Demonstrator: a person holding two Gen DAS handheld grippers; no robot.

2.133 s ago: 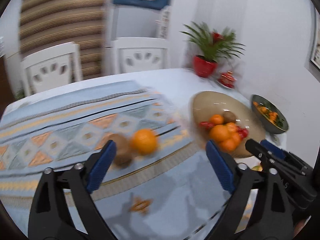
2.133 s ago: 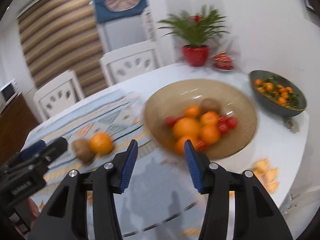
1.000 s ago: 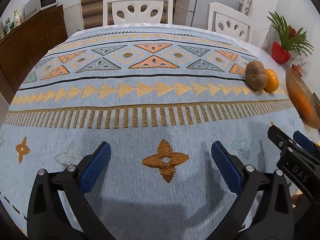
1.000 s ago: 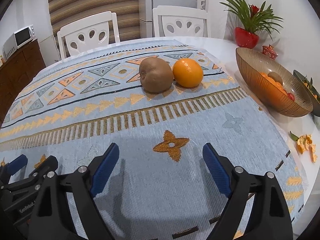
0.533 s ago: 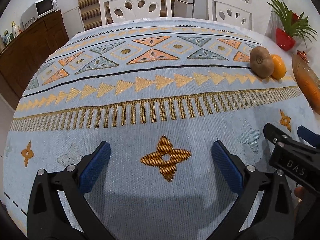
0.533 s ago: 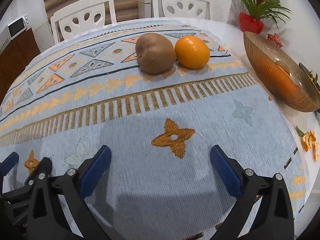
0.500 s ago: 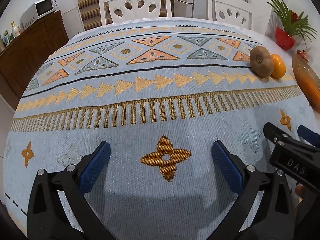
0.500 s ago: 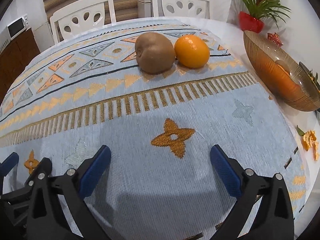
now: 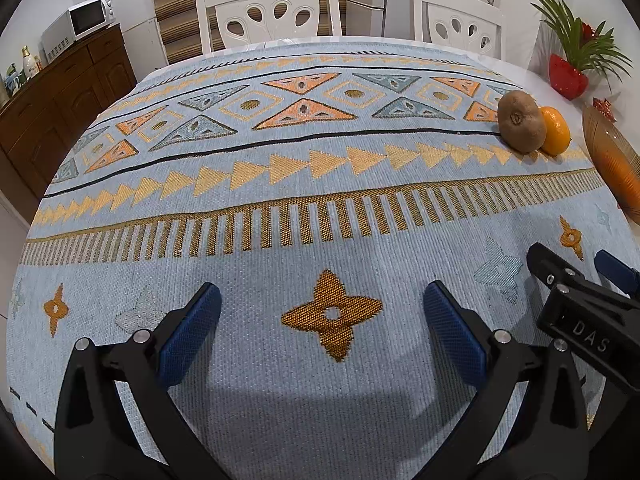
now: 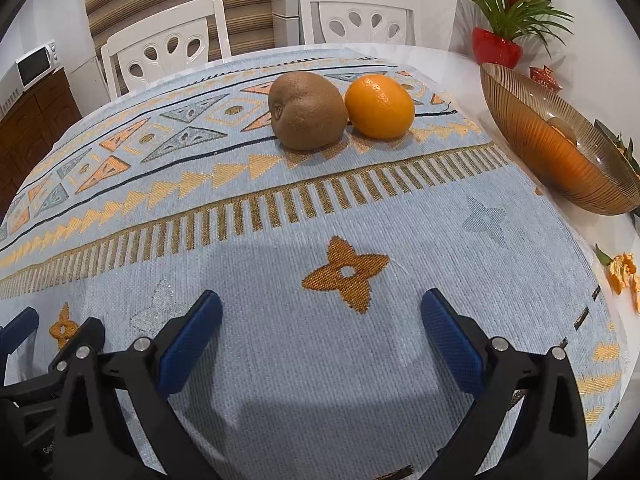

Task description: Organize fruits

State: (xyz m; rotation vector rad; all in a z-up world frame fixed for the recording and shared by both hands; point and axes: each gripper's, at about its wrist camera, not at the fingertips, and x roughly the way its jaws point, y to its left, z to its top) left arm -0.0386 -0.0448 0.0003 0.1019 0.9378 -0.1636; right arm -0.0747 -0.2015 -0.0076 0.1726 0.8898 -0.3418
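Observation:
A brown kiwi [image 10: 307, 110] and an orange [image 10: 379, 106] sit touching each other on the patterned blue tablecloth [image 10: 280, 240]. In the left wrist view the same kiwi [image 9: 521, 121] and orange [image 9: 555, 131] lie far right. An amber ribbed glass bowl [image 10: 552, 148] holding fruit stands to the right of them; its rim shows as the bowl [image 9: 612, 168] in the left view. My right gripper [image 10: 320, 330] is open and empty, low over the cloth, short of the fruits. My left gripper [image 9: 320, 330] is open and empty, to the left of the right one.
Two white chairs [image 9: 268, 12] stand at the table's far side. A red potted plant [image 10: 498, 44] sits behind the bowl. Orange peel [image 10: 624, 272] lies on the white table right of the cloth. A wooden cabinet with a microwave [image 9: 76, 24] is at far left.
Both grippers swung from facing the bowl down to low over the cloth. Over the last second the right gripper crept closer to the kiwi and orange and opened wider.

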